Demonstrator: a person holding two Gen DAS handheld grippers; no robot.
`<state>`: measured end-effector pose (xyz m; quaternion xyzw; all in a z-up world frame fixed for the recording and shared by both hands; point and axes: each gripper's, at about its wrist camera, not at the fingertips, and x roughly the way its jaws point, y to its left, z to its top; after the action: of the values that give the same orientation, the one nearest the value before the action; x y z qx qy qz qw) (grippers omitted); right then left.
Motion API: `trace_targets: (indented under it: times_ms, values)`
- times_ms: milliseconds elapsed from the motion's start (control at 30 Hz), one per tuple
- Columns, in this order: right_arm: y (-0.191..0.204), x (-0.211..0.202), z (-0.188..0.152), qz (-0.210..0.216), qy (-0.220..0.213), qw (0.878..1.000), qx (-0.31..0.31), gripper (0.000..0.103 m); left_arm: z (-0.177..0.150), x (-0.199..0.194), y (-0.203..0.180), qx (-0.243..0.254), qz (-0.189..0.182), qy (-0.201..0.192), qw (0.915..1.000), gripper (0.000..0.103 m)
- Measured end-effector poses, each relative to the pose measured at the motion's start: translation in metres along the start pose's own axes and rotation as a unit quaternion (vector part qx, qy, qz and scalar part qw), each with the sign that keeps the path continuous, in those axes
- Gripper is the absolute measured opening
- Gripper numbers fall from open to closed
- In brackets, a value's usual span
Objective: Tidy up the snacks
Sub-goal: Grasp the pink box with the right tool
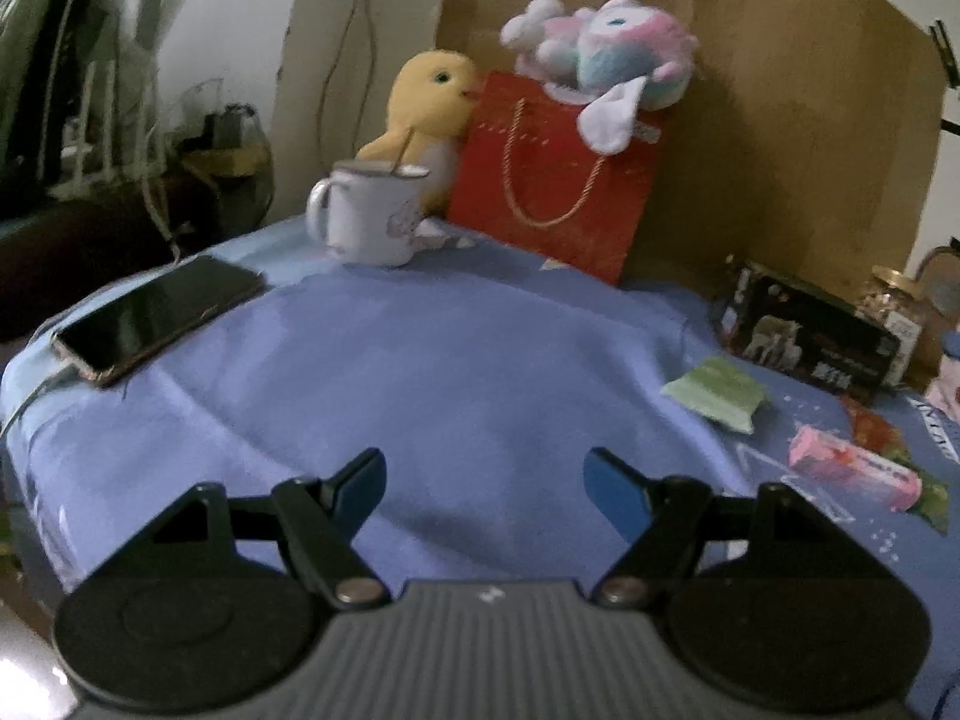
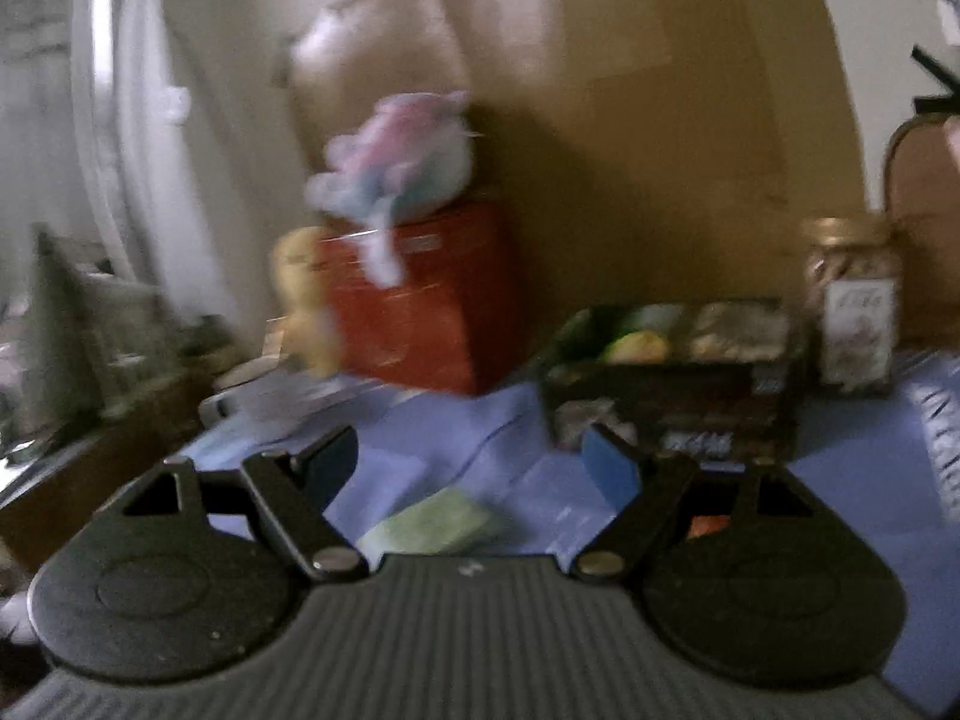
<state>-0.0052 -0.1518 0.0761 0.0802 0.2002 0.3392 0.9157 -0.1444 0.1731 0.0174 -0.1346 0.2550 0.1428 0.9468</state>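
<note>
A black open box [image 1: 804, 333] sits on the blue cloth [image 1: 450, 372] at the right; the right wrist view shows it [image 2: 678, 396] holding several snack packets. A green packet [image 1: 717, 393] lies on the cloth in front of it and shows just before my right gripper [image 2: 441, 522]. A pink packet [image 1: 855, 474] and a red-green packet [image 1: 876, 429] lie further right. My left gripper [image 1: 485, 471] is open and empty above the bare cloth. My right gripper [image 2: 471, 450] is open and empty, hovering over the green packet. The right wrist view is blurred.
A phone [image 1: 159, 318] lies at the left edge. A white mug [image 1: 369, 213], a yellow plush duck [image 1: 429, 102] and a red gift bag [image 1: 552, 174] with a pastel plush [image 1: 606, 48] stand at the back. A glass jar [image 2: 852, 300] stands right of the box. Cardboard [image 1: 780, 120] lines the back.
</note>
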Motion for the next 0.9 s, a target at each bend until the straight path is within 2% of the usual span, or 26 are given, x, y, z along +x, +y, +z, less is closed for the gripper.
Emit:
trace_targets:
  times_ms: [200,333,500,600,767,900]
  values:
    - [-0.013,-0.021,-0.032,0.04,0.004,0.999,0.017,0.084,0.002,0.007,-0.011,0.013,0.01,0.016,0.9997,0.075]
    - [-0.019,-0.025,-0.038,0.036,-0.006,0.999,0.005,0.084,0.002,0.011,-0.033,0.044,0.006,0.023,0.9987,0.075]
    - [-0.033,-0.02,-0.04,0.035,0.004,0.999,0.021,0.084,0.001,0.018,-0.055,0.065,-0.009,0.035,0.9972,0.075]
    - [-0.039,-0.027,-0.048,0.034,0.01,0.999,0.024,0.083,0.0,0.024,-0.067,0.075,-0.026,0.046,0.9958,0.075]
    - [-0.05,-0.034,-0.05,0.02,0.023,0.999,0.015,0.08,0.005,0.039,-0.082,0.068,-0.075,0.069,0.9925,0.075]
    - [-0.056,-0.042,-0.054,0.006,0.043,0.999,-0.009,0.08,0.013,0.046,-0.096,0.075,-0.119,0.067,0.9877,0.073]
